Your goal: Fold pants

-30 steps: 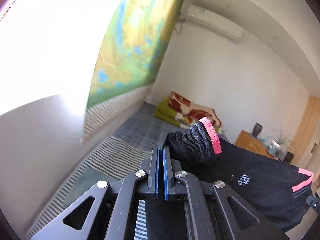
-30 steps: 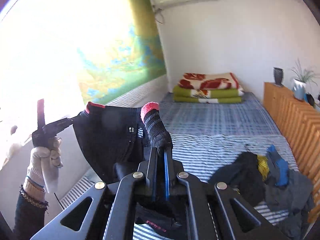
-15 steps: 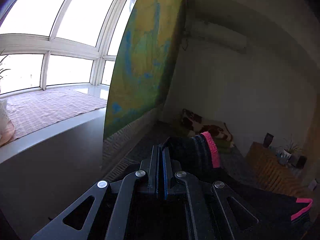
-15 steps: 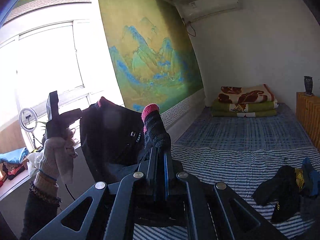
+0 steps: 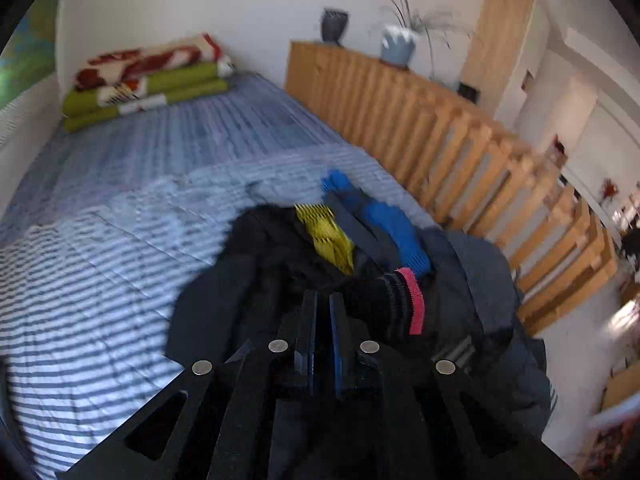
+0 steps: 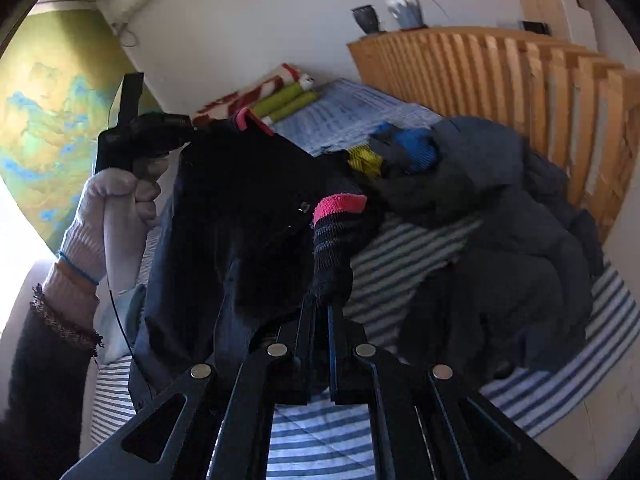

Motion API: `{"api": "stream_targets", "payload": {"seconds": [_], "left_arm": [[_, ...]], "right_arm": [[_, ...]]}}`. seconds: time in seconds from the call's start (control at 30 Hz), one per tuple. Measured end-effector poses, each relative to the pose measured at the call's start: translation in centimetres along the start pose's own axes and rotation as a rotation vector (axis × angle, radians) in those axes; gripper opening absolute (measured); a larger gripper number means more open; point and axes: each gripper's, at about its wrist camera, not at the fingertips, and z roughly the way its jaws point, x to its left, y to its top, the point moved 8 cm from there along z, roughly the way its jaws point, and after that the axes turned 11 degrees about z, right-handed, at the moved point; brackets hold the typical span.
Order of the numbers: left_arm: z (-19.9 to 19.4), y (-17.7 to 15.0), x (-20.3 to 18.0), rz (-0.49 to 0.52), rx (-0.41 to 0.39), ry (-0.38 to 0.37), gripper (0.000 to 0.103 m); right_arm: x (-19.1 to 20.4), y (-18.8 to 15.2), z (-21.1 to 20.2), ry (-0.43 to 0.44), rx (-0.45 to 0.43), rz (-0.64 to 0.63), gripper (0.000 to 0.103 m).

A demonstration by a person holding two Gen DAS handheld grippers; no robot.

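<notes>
The black pants (image 6: 240,220) with a pink-edged waistband hang stretched between my two grippers above the bed. My right gripper (image 6: 322,304) is shut on one waistband corner, whose pink rim (image 6: 340,204) stands up past the fingertips. My left gripper (image 6: 186,128), held by a gloved hand (image 6: 120,200), grips the other corner at the upper left. In the left wrist view the left gripper (image 5: 323,298) has its jaws opening by a narrow slit, and the waistband (image 5: 384,308) is still caught at the tips, bulging to the right.
A striped bed sheet (image 5: 100,280) lies below. A pile of dark, blue and yellow clothes (image 6: 500,220) sits on the right side of the bed. A wooden slatted rail (image 5: 440,128) borders that side, with pots on top. Folded blankets (image 5: 144,80) lie at the far end.
Both grippers swung down from facing the wall painting and window to facing the bed, carrying the pants down with them. The clothes pile now lies close in front.
</notes>
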Motion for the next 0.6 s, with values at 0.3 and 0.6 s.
{"api": "stream_targets", "payload": {"seconds": [0.3, 0.6], "left_arm": [[-4.0, -6.8, 2.5, 0.027, 0.019, -0.019, 0.019], [-20.0, -28.4, 22.6, -0.122, 0.047, 0.206, 0.041]], "right_arm": [[-7.0, -0.8, 3.9, -0.074, 0.165, 0.003, 0.010], [-0.4, -0.2, 0.4, -0.086, 0.090, -0.301, 0.018]]}}
